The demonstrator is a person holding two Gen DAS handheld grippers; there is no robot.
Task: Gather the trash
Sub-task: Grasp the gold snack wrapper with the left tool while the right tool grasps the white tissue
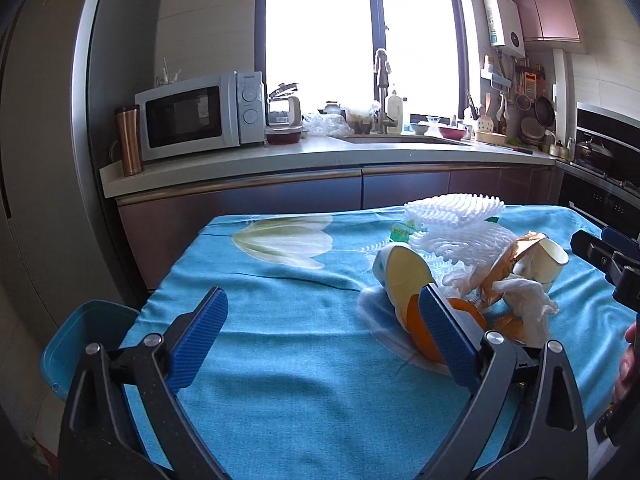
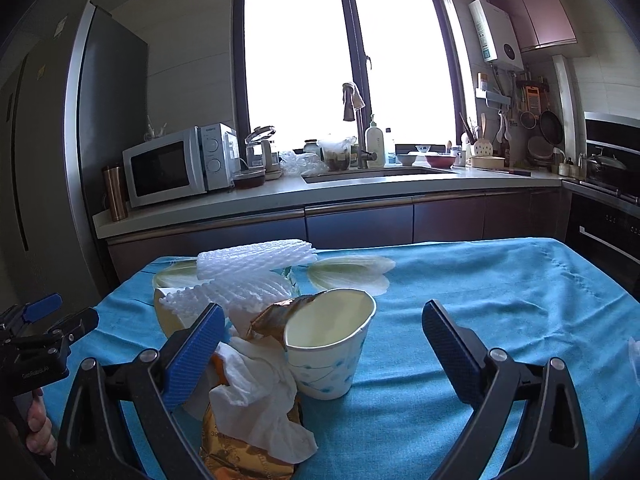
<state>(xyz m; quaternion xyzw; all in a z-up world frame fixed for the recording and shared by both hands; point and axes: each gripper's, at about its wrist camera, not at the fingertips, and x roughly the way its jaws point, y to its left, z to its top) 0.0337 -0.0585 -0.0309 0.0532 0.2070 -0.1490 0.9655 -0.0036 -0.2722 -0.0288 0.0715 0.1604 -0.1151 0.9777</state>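
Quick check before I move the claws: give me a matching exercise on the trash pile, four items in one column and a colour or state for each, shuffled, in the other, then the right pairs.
Items
1. foam fruit nets
2. paper cup
3. crumpled tissue
4. snack wrapper

Descriptions
A. gold and shiny, crinkled
B. white mesh, at the far end of the pile
C. white with blue dots, upright, rim bent
D. white, soft, lying over an orange-gold bag

Pairs: 1-B, 2-C, 3-D, 4-A

Both the left claw and the right claw are open and hold nothing.
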